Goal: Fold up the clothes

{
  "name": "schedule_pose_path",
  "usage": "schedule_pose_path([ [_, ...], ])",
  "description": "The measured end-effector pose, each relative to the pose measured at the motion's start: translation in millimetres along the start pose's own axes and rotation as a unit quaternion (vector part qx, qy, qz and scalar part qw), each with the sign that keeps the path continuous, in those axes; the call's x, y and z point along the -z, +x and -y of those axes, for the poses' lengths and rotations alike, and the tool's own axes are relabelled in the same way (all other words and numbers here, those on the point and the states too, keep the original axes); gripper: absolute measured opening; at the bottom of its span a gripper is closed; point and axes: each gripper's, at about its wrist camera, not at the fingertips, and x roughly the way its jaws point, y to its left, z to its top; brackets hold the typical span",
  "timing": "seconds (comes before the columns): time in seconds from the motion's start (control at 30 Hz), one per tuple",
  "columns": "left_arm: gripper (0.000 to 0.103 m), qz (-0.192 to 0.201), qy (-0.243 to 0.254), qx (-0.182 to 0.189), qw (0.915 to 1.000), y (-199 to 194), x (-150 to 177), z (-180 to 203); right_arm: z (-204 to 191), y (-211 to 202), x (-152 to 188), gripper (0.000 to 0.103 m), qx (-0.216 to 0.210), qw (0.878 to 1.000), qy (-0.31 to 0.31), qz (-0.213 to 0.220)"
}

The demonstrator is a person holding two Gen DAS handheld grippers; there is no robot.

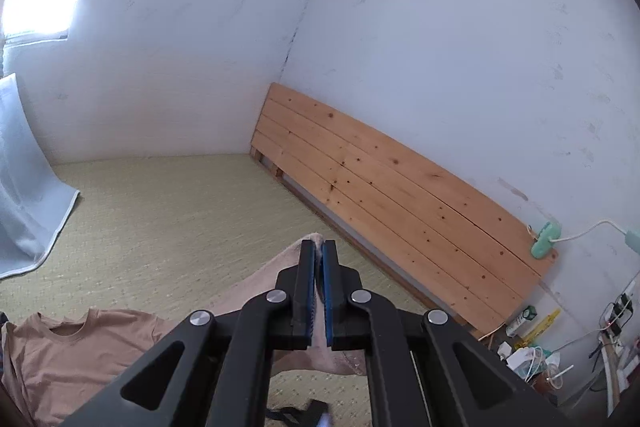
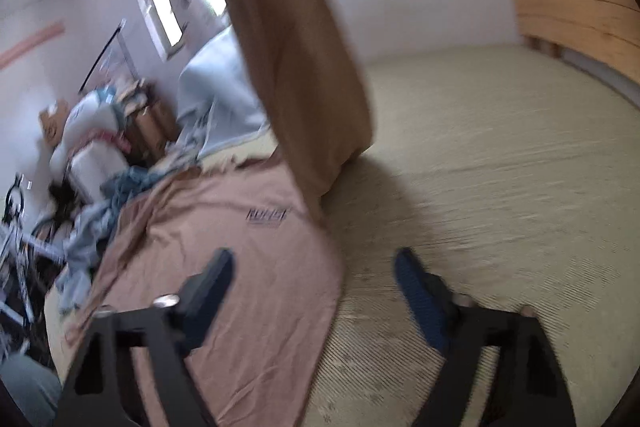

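A tan T-shirt (image 1: pixel 72 351) lies on the woven mat, its neckline showing at lower left in the left wrist view. My left gripper (image 1: pixel 319 247) is shut on a piece of that shirt's fabric (image 1: pixel 264 283), which runs up from the mat to the blue pads. In the blurred right wrist view the shirt's body (image 2: pixel 240 235) lies flat with a dark printed logo, and the raised part (image 2: pixel 296 67) hangs as a tall tan fold. My right gripper (image 2: pixel 314 259) stands open over the shirt's right edge, with nothing between its fingers.
The pale green mat (image 2: pixel 500 167) stretches to a wooden slatted headboard (image 1: pixel 392 195) against the white wall. A light blue blanket (image 1: pixel 28 187) hangs at left. Cables and small items (image 1: pixel 560 347) clutter the right corner. A heap of clothes (image 2: pixel 104 211) lies beside the shirt.
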Motion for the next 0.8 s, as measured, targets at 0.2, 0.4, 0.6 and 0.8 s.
schedule_pose_path([
  [0.2, 0.002, -0.006, 0.009, -0.008, 0.9999, -2, -3, -6, 5, 71, -2, 0.043, -0.004, 1.0, 0.005, -0.027],
  [0.4, 0.002, -0.005, 0.011, -0.01, 0.9999, -13, -7, -10, 5, 99, -6, 0.043, -0.013, 1.0, 0.003, -0.026],
  [0.6, 0.002, 0.002, 0.01, -0.024, 0.9997, -21, -12, -23, 1, 121, -10, 0.027, 0.016, 0.999, 0.006, -0.028],
  [0.8, 0.002, 0.011, 0.001, -0.066, 0.9977, -25, -19, -54, 12, 128, -17, 0.007, 0.05, 0.998, 0.032, -0.033],
])
